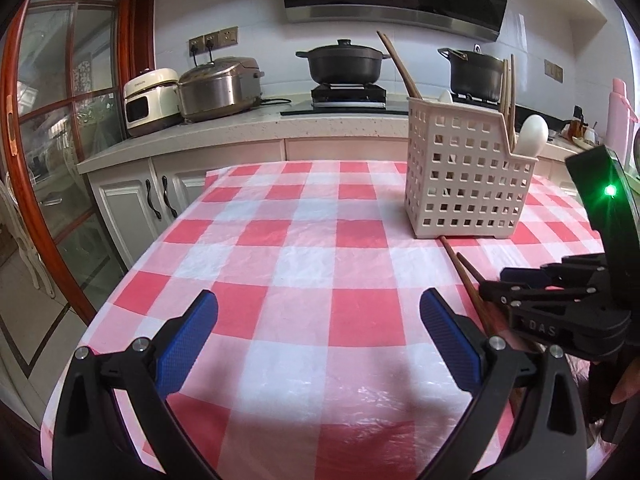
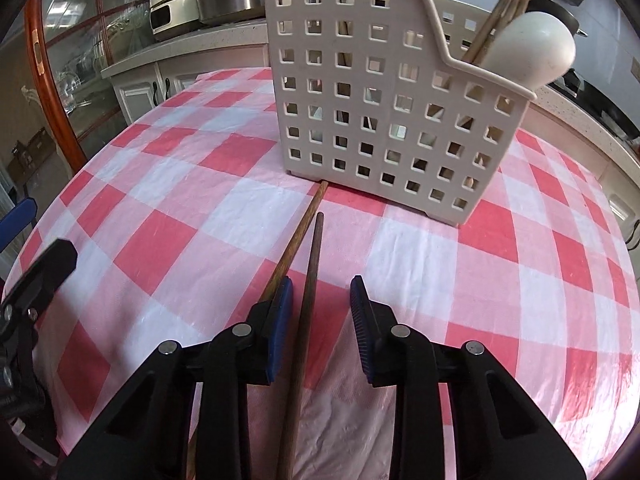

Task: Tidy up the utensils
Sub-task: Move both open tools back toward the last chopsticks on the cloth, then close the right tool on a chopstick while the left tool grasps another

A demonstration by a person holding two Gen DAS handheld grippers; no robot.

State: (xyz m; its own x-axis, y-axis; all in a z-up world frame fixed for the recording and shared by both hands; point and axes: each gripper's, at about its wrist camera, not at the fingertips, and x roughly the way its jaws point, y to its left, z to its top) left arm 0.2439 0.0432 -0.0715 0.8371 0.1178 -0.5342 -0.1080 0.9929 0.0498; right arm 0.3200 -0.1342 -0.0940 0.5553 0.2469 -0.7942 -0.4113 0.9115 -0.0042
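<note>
one chopstick point(image 2: 308, 280) between right fingers point(image 2: 280, 312), untouched

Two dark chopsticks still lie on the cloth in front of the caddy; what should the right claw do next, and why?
Probably close the right claw: it is open, and one chopstick lies between its pads, while the other chopstick runs just outside the left pad. The caddy stands just beyond their tips. The left claw is open and holds nothing.

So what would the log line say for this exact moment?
right gripper: open, straddling one chopstick | left gripper: open, idle | basket: upright
</note>
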